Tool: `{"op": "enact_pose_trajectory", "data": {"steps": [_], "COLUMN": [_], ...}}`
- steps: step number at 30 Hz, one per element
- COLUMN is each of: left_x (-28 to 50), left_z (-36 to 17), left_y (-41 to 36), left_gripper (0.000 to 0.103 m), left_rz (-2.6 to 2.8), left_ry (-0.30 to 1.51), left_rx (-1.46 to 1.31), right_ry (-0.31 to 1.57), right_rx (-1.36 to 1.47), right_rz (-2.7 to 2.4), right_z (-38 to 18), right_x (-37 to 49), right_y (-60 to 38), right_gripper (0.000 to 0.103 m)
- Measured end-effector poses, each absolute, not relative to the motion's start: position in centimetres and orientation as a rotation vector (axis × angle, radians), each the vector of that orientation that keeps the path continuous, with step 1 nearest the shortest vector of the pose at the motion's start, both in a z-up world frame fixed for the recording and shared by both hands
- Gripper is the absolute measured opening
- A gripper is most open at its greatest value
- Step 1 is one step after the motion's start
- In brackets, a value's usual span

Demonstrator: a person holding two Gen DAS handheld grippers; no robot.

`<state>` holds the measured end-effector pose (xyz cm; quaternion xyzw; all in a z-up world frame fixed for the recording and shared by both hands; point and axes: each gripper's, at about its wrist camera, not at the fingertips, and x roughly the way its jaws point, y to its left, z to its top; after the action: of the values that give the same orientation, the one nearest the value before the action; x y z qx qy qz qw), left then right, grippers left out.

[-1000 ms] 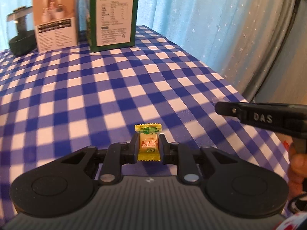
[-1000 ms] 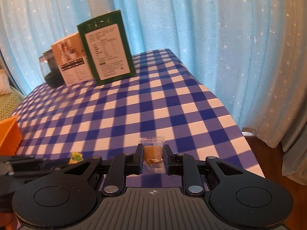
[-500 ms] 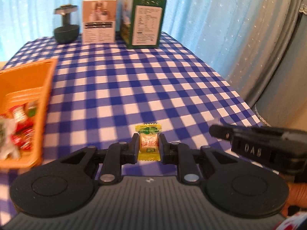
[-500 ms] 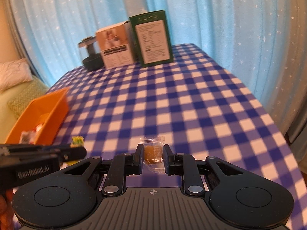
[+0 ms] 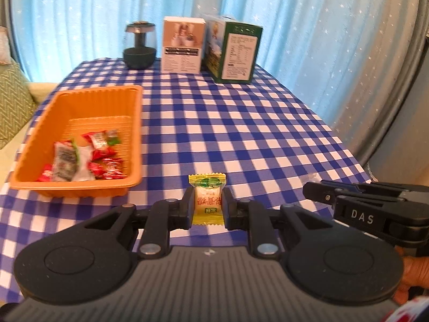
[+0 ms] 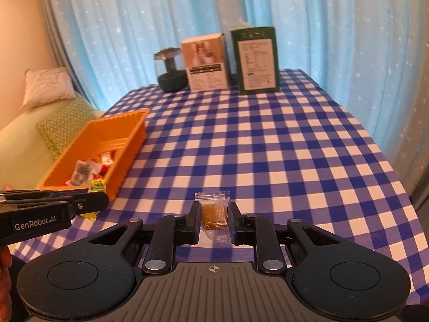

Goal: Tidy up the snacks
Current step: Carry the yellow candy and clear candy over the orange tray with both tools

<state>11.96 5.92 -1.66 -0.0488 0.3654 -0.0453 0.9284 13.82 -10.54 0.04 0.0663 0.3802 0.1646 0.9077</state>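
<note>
My left gripper is shut on a yellow-green wrapped candy, held above the checkered table just right of the near end of an orange tray. Several red and white wrapped snacks lie in that tray. My right gripper is shut on a brown candy in a clear wrapper, over the middle of the table. From the right wrist view the tray sits at the left, and the left gripper reaches in beside it with the yellow candy showing at its tip. The right gripper enters the left wrist view from the right.
At the table's far end stand a dark round jar with a lid, a white-and-tan box and a green box. Blue curtains hang behind. A sofa with cushions lies to the left. The table's right edge drops off.
Both grippers have drawn back and risen, still gripping their candies. The view has swung left, bringing the orange tray with its snacks into sight at the left.
</note>
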Motion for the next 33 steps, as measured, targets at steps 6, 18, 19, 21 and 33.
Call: {"op": "enact_pose_trajectory", "data": {"steps": [6,18,19,21,33], "left_x": [10.0,8.0,8.0,7.9,10.1], "left_z": [-0.7,0.3,0.4,0.6,1.4], "left_y": [8.2,13.2,13.6,14.4,19.7], "left_gripper": [0.018,0.018,0.018,0.018,0.018], "left_rz": [-0.045,0.038,0.043,0.054,0.104], "left_ry": [0.726,0.705,0.703,0.701,0.695], "left_rx": [-0.112,-0.159,-0.161,-0.161,-0.173], "right_ry": [0.770,0.760,0.760,0.760,0.766], "right_rx": [0.104,0.043,0.039,0.029,0.005], "right_rz": [0.400,0.527,0.536,0.553,0.627], "right_z": [0.9,1.7,1.7,1.7,1.6], "right_x": [12.9,12.3,12.4,12.6,16.0], "right_y": [-7.7,-1.2,-0.7,0.4,5.9], "right_gripper": [0.021,0.021,0.021,0.021,0.021]}}
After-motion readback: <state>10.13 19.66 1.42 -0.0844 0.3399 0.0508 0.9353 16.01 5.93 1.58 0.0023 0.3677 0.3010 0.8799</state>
